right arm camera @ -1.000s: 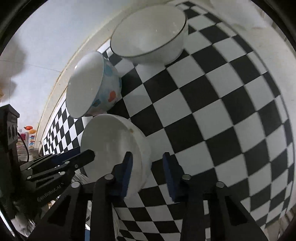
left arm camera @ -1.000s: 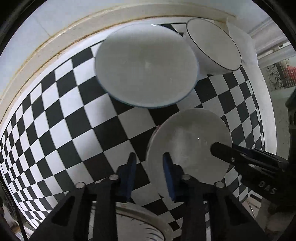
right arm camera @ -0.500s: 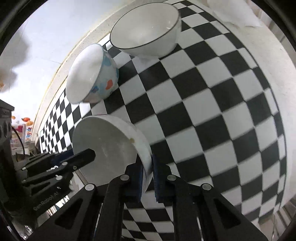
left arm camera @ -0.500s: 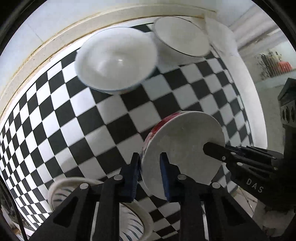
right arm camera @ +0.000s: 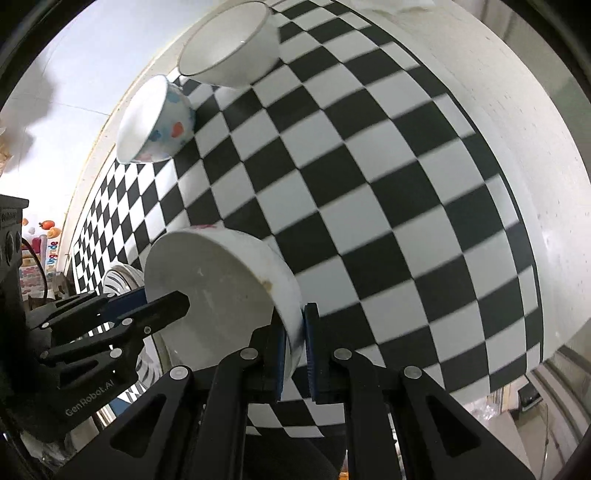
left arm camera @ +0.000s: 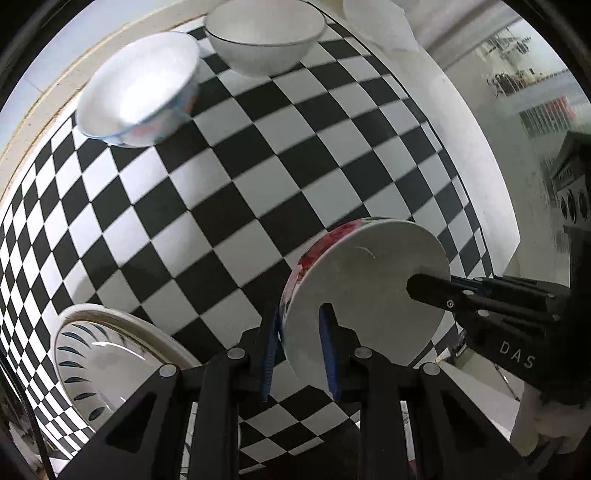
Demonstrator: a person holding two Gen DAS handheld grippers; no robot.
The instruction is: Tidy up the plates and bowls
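Observation:
A white bowl with red flowers on its outside (left arm camera: 365, 288) is held above the checkered table by both grippers. My left gripper (left arm camera: 300, 345) is shut on its near rim. My right gripper (right arm camera: 293, 338) is shut on the opposite rim of the same bowl (right arm camera: 218, 291). A bowl with coloured spots (left arm camera: 138, 92) and a plain white bowl with a dark rim (left arm camera: 264, 35) stand at the table's far edge; they also show in the right wrist view (right arm camera: 157, 122) (right arm camera: 231, 44). A plate with dark blue leaf marks (left arm camera: 107, 360) lies at the lower left.
The black-and-white checkered cloth (left arm camera: 236, 192) covers the table, with a white border (left arm camera: 476, 147) on the right side. A pale wall (right arm camera: 74, 55) runs behind the bowls. A white crumpled thing (left arm camera: 376, 22) lies at the far right corner.
Both grippers closed on the flowered bowl's rim and lifted it back away from the two far bowls. The leaf-pattern plate has come further into the left wrist view.

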